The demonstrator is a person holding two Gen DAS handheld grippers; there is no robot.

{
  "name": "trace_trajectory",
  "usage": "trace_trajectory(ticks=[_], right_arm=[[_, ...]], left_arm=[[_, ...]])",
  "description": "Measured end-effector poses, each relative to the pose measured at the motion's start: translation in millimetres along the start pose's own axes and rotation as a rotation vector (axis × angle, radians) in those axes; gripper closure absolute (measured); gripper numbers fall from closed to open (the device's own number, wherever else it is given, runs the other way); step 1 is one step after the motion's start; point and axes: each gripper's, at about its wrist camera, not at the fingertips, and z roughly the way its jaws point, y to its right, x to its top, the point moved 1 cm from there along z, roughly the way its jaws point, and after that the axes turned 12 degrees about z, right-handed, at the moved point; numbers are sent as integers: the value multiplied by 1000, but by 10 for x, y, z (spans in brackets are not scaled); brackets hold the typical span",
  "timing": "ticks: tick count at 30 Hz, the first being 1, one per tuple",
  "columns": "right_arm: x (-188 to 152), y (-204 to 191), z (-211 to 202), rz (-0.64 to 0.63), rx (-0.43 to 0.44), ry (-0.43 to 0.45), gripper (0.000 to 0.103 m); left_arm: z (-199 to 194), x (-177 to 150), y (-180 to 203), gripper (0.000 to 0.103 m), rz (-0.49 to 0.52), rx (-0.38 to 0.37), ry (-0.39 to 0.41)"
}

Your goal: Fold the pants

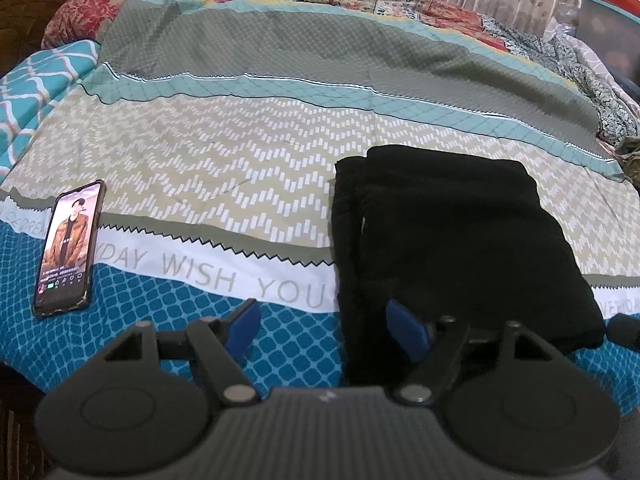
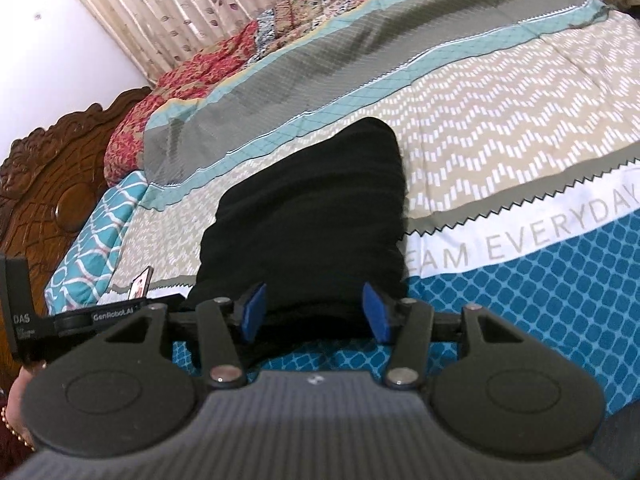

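The pants [image 1: 460, 240] lay as a compact black bundle on the near part of the bedspread [image 1: 248, 152], straddling the beige zigzag band, the white lettered strip and the blue diamond border. Their layered left edge suggested they had already been doubled over more than once, so the folding looked largely done.

The left gripper [image 1: 324, 328] hovered at the bundle's near left corner with its blue fingers [image 1: 242, 326] spread wide and empty; one pad stood over bare blue cloth, the other over the black fabric's edge. That placement fitted either a release or a reach for the edge, though which could not be judged. The right gripper [image 2: 312, 310] sat at the near end of the pants [image 2: 308, 208], its fingers likewise spread apart, gripping nothing. Whether the pads touched the fabric was hard to say, since black cloth swallowed the detail there.

The left wrist view alone showed the stacked folds along the bundle's left side and the phone [image 1: 68, 248] lying face up, screen lit, well apart to the left. The right wrist view caught that phone [image 2: 141, 282] only as a sliver, but it added the carved wooden headboard [image 2: 52, 184], the white wall, and the left gripper's body [image 2: 80, 318] just beside the bundle's near left corner.
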Motion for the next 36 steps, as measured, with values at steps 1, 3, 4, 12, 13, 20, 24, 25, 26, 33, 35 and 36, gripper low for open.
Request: trace_trajectory(ticks=[1, 3, 4, 12, 13, 20, 24, 25, 26, 33, 35, 36], right_arm=[[10, 17, -9, 4, -2, 1, 47], [19, 35, -15, 14, -9, 3, 46], [30, 55, -25, 18, -12, 4, 45], [52, 101, -76, 35, -25, 20, 43], [52, 92, -88, 28, -28, 26, 43], [13, -6, -105, -38, -43, 56, 40], [-17, -54, -72, -51, -51, 61, 38], [-13, -48, -67, -48, -52, 60, 37], [-20, -57, -58, -44, -55, 62, 37], [-21, -45, -54, -28, -67, 70, 35], [-27, -49, -51, -29, -70, 71, 34], [-26, -45, -47, -28, -72, 72, 34]], left_arm=[[-4, -3, -2, 30, 0, 1, 0], [-6, -8, -7, 30, -1, 2, -1], [-7, -9, -6, 30, -1, 3, -2], [7, -31, -17, 28, -2, 8, -10], [6, -35, -14, 27, -2, 10, -10], [7, -27, -27, 12, -10, 29, -10], [7, -32, -44, 5, -24, 33, -4], [1, -33, -46, 2, -28, 33, 2], [-6, -38, -48, 1, -31, 31, 9], [-4, -54, -72, 0, -49, 23, 10], [-12, -55, -71, 0, -52, 23, 14], [-19, -56, -66, 0, -52, 24, 17]])
